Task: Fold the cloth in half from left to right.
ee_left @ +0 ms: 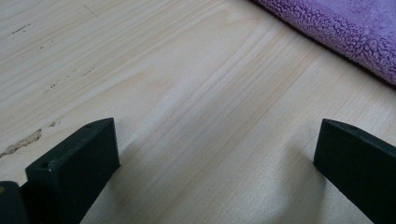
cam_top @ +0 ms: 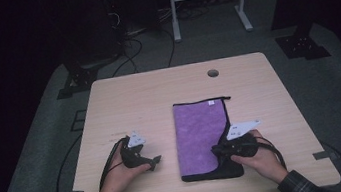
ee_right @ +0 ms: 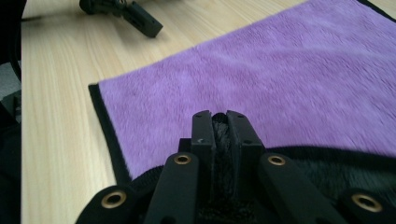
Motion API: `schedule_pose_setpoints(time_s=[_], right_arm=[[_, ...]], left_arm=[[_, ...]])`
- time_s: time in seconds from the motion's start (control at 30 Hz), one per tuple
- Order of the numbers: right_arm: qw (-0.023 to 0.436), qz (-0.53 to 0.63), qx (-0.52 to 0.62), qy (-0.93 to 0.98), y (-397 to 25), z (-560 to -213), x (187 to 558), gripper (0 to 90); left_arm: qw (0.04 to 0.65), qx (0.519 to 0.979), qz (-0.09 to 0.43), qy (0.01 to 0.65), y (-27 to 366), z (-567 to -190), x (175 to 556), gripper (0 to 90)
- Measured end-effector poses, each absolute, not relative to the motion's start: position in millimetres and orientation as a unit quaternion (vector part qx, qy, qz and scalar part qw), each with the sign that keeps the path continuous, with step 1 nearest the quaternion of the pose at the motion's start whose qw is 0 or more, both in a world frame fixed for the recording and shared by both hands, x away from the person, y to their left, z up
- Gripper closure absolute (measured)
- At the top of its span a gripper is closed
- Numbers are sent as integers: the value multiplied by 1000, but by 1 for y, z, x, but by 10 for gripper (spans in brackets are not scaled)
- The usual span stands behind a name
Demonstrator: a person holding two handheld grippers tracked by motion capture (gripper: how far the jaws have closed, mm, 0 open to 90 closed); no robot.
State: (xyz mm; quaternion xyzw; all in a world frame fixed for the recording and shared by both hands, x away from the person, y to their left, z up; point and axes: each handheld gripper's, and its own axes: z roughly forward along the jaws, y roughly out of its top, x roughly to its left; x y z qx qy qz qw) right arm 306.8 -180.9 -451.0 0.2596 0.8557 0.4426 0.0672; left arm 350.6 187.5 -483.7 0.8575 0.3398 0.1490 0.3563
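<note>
Hands enter from the near edge, each holding a claw. Right claw [cam_top: 221, 150] sits at the near right part of the purple towel [cam_top: 200, 132]; in the right gripper view its jaws [ee_right: 220, 122] are pressed together on a fold of the towel's dark edge, black fabric pinched between them. Right hand [cam_top: 260, 156] grips the tool just right of the towel's near corner. Left claw [cam_top: 153, 163] rests low over the bare wooden surface [cam_top: 124, 102], to the left of the towel and apart from it; in the left gripper view its jaws are spread wide with only wood grain between them, towel edge at upper right. Left hand [cam_top: 119, 176] holds it from behind. Towel lies flat, long side running near to far, in the middle-right of the surface, black trim along its near and right edges. Farther off, a round hole [cam_top: 213, 73] sits near the far edge of the surface.
</note>
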Motion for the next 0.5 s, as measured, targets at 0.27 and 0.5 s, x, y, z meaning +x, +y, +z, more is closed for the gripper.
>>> schedule_pose_setpoints(time_s=[0.27,0.5], right_arm=[[88,425,275,858,-203,-455,285,786],[89,414,298,855,-221,-457,272,715]], left_arm=[[356,858,150,339,188,-484,351,0],[356,858,150,339,188,-484,351,0]])
